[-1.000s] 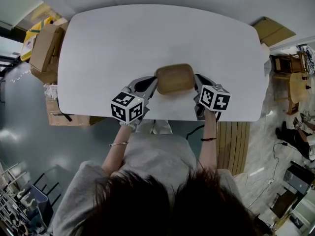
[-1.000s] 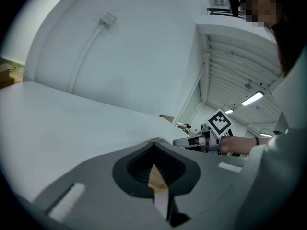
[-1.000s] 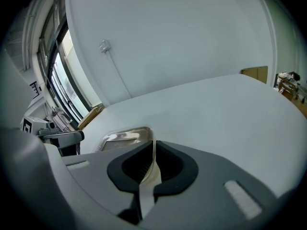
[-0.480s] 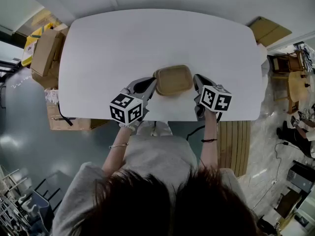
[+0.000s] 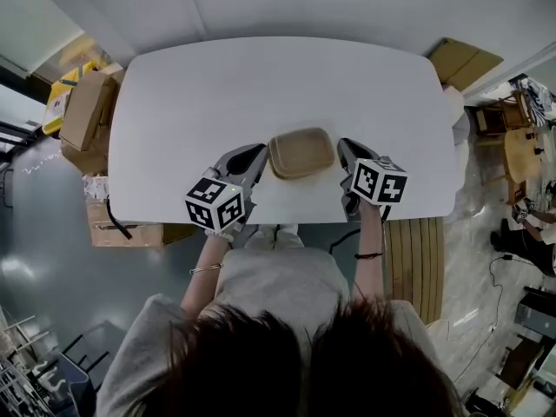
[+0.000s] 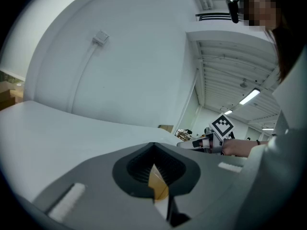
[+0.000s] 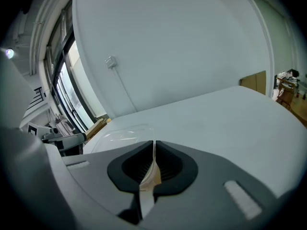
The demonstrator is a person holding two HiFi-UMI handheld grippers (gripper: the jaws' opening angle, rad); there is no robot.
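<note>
- Brown tray point(image 5: 301, 153) was clamped at both short ends. The left gripper point(image 5: 259, 156) had its jaws closed on a thin tan strip of rim, and the right gripper point(image 5: 344, 153) was closed the same way on the opposite rim.
- The left gripper view showed only a sliver of tan edge standing between the shut jaws. In the right gripper view, a pale, glossy surface of the tray spread out just beyond the jaws.
- The tray lay directly between the two grippers, inward from each. Its long axis ran from one gripper across to the other, and neither hand was nearer, since each met its own end.
- Both grippers angled inward toward the tray, with their marker cubes point(image 5: 215, 203) trailing back toward the person.
- The tray sat at the near edge of the white table point(image 5: 217, 85), about midway along it and just in front of the person's body. The views did not show whether it rested on the tabletop or hung just above it.
- Beyond the table, cardboard boxes point(image 5: 82, 102) stood on the floor to the person's left. Wooden slats point(image 5: 413, 259) lay on the floor to the right, and a white wall rose behind the far edge.
</note>
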